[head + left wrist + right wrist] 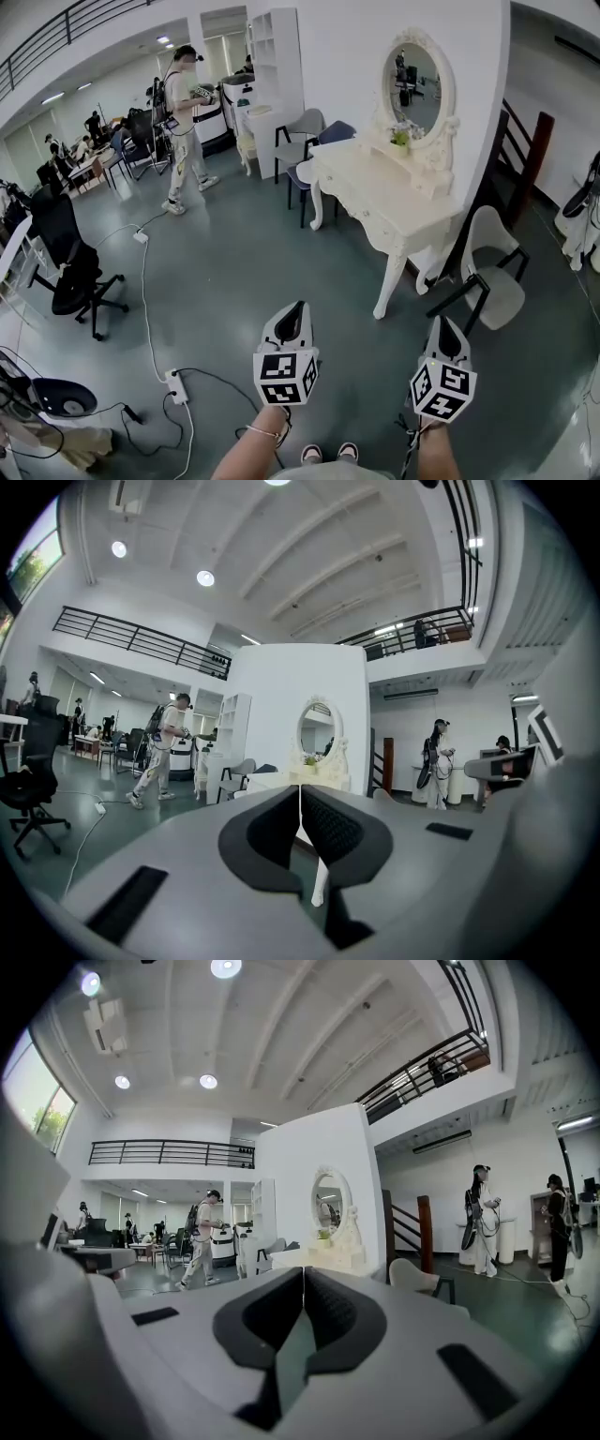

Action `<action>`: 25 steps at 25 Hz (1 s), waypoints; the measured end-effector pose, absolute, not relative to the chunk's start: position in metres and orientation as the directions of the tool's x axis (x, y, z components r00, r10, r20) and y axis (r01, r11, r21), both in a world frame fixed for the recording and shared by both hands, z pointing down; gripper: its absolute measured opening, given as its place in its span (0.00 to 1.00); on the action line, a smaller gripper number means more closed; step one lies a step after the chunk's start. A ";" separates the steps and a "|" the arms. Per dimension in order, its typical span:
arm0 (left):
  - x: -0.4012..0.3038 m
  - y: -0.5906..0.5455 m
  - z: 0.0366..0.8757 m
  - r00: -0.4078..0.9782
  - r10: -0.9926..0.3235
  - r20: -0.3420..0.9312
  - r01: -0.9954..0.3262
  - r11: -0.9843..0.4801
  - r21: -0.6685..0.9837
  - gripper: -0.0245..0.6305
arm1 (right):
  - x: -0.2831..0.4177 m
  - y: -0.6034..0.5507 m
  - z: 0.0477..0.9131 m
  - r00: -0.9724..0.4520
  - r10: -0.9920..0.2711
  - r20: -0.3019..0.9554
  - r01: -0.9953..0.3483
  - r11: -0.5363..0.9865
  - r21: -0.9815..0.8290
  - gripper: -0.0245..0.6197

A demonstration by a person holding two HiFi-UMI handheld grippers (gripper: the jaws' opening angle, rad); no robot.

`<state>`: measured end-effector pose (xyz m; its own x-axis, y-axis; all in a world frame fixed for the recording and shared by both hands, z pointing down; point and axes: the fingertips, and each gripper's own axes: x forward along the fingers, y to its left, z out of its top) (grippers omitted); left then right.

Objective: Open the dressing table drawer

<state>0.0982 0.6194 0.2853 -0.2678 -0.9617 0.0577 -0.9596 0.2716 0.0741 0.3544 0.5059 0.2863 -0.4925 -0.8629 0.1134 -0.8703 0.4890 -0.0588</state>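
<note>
low in frame, my grey left gripper [289,323] and right gripper [448,337] hang with jaws pressed together on nothing. the white carved dressing table [375,192] with oval mirror stands well apart, right of centre. i should walk up square to its front, part one pair of jaws, then find the drawer pull, too small to see.
</note>
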 end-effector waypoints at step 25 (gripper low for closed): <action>0.072 0.627 0.292 -0.292 -0.954 0.065 -0.951 0.297 0.081 0.07 | 0.335 0.507 0.294 -0.497 -0.858 0.134 -0.867 0.495 -0.045 0.30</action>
<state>0.0723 0.6268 0.2922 -0.2922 -0.9541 0.0651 -0.9514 0.2969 0.0814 0.3346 0.5073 0.2943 -0.4968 -0.8575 0.1339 -0.8675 0.4955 -0.0452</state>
